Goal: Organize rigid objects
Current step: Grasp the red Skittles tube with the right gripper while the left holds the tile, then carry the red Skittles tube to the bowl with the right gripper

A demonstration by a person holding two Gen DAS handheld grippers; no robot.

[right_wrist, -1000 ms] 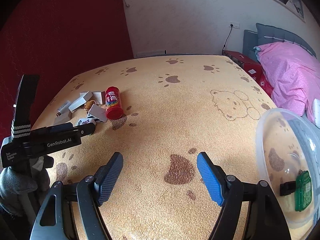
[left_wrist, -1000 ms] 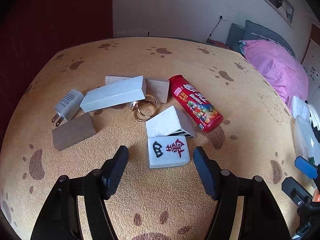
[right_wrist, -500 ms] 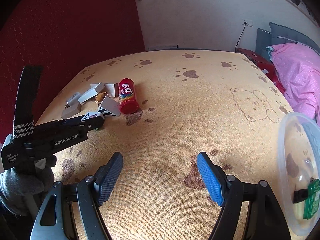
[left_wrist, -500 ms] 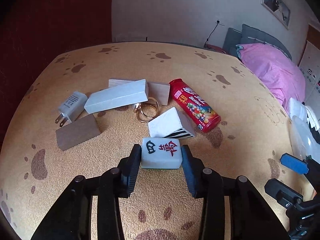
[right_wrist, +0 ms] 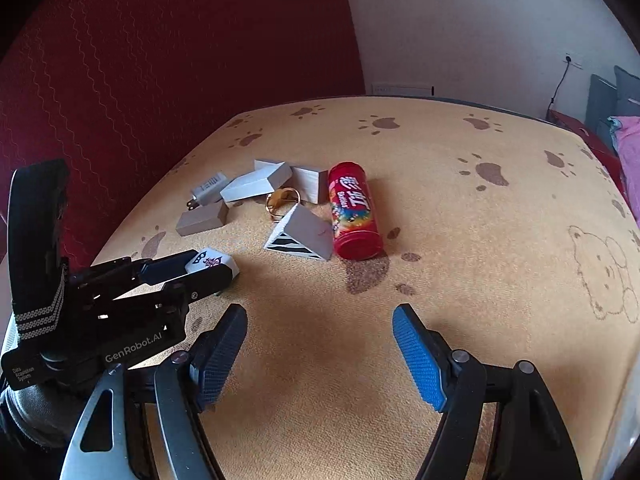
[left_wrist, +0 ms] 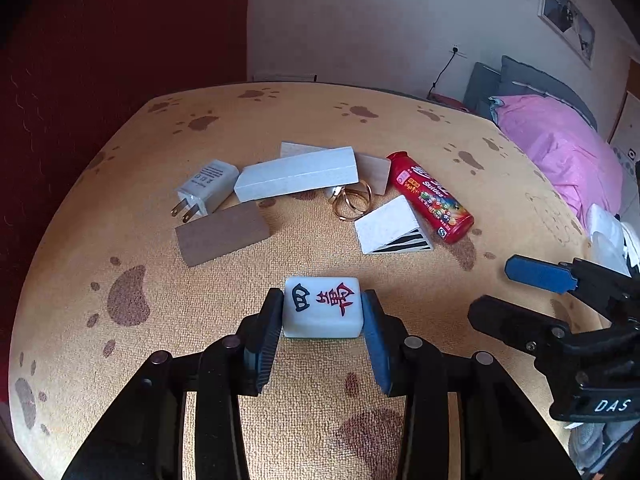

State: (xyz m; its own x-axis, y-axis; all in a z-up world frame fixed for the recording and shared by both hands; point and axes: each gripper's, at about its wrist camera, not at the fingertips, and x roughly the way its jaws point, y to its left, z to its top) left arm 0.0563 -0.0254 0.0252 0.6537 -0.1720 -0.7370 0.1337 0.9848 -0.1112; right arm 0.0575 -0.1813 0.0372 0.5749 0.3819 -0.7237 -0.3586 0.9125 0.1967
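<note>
We pinch the mahjong tile (left_wrist: 322, 307) in our left gripper (left_wrist: 322, 322) to carry it off. Our right gripper (right_wrist: 320, 354), jaws closing on nothing, faces the red can (right_wrist: 354, 212).

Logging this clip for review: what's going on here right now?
A person works two handheld grippers over a paw-print carpet. The left gripper is clamped on a mahjong tile. The right gripper has nothing between its jaws, which are closing slightly. A charger, wooden blocks, rings and a red Skittles tube lie unsorted beyond.
</note>
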